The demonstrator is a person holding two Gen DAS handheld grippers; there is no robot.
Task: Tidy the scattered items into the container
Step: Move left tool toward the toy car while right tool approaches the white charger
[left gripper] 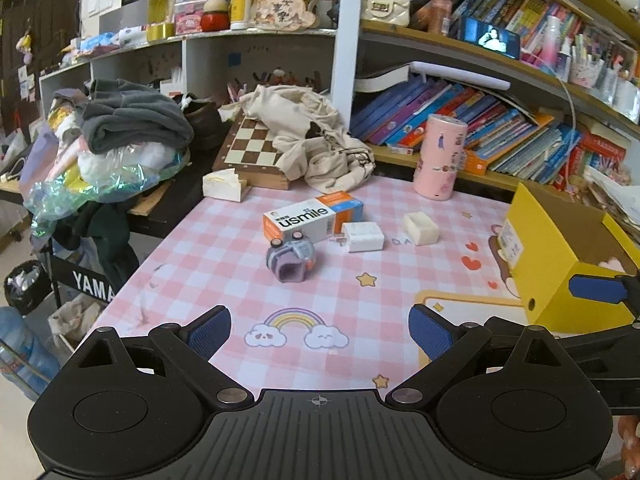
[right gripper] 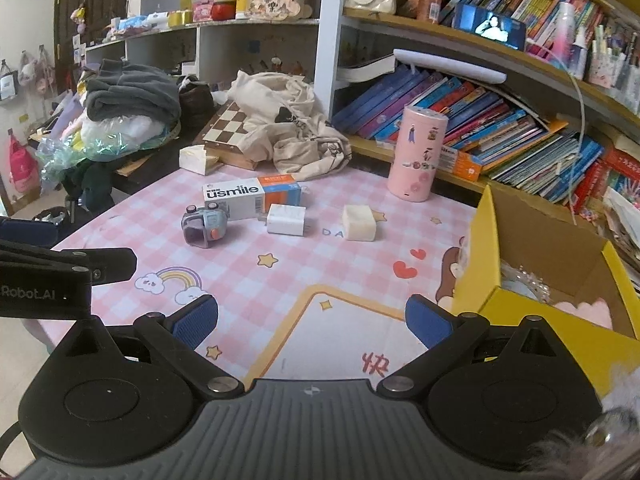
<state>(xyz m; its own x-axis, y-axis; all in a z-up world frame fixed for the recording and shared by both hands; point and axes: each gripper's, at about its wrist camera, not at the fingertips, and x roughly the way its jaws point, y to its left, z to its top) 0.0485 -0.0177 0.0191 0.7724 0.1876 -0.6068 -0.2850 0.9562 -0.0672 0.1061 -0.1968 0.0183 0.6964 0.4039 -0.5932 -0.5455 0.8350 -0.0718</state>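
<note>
Scattered items are lying ahead of both wide-open, empty grippers, left gripper and right gripper: usmile box looking light and stiff, best pinched across its narrow sides, yellow container waiting rightward.

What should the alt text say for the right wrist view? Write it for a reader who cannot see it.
The right tool hovers open and empty over a pink checked table mat, with an open yellow cardboard box at its right. Further off lie a usmile box, a purple-grey watch, a white charger and a cream block, before a pink cylinder and crowded bookshelves.
</note>
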